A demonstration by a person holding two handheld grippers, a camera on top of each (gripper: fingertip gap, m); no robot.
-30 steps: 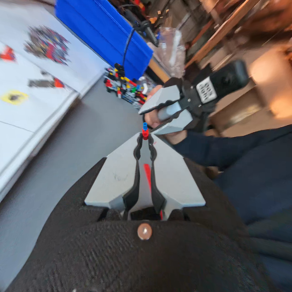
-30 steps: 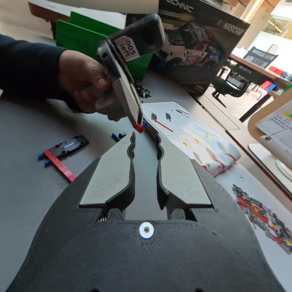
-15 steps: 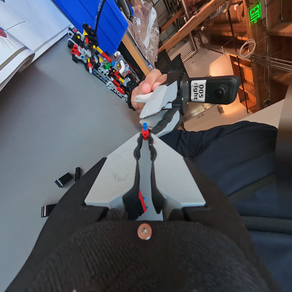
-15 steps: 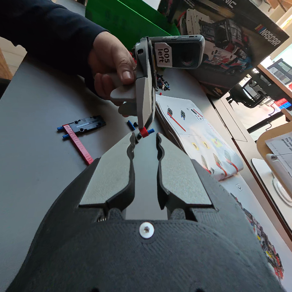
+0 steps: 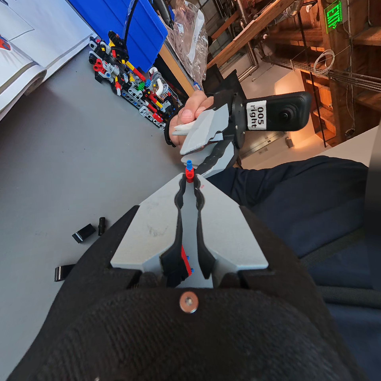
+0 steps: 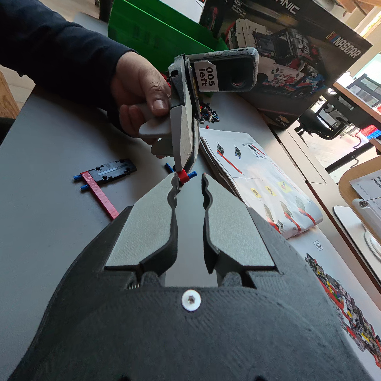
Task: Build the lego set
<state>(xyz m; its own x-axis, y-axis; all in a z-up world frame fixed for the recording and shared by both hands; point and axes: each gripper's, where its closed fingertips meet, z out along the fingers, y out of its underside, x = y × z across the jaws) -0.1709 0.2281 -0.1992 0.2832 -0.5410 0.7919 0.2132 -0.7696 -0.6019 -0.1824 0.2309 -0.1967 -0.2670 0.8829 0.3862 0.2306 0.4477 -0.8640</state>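
My left gripper (image 5: pixel 189 177) is shut on a small red connector (image 5: pixel 189 174), with a blue pin (image 5: pixel 188 165) sticking out of it beyond the fingertips. It holds the piece in the air above the grey table (image 5: pixel 61 165). In the right wrist view the same red connector (image 6: pixel 182 177) hangs under the left gripper's tips, its blue pin (image 6: pixel 192 174) pointing sideways. My right gripper (image 6: pixel 189 179) is open. The pin lies between its fingertips, with the connector at its left fingertip (image 6: pixel 174 181). It shows in the left wrist view (image 5: pixel 195 160), just beyond the pin.
A black plate with a red beam and blue pins (image 6: pixel 107 173) lies on the table. An open instruction booklet (image 6: pixel 257 175), a toy car box (image 6: pixel 288 51) and a green bin (image 6: pixel 154 35) are nearby. A parts pile (image 5: pixel 132 82) sits by a blue bin (image 5: pixel 127 26). Small black parts (image 5: pixel 84 235) lie near.
The two grippers have drawn together. The red connector and pin now sit at my right gripper's fingertips, whose gap has narrowed a little. My left gripper kept its hold throughout.
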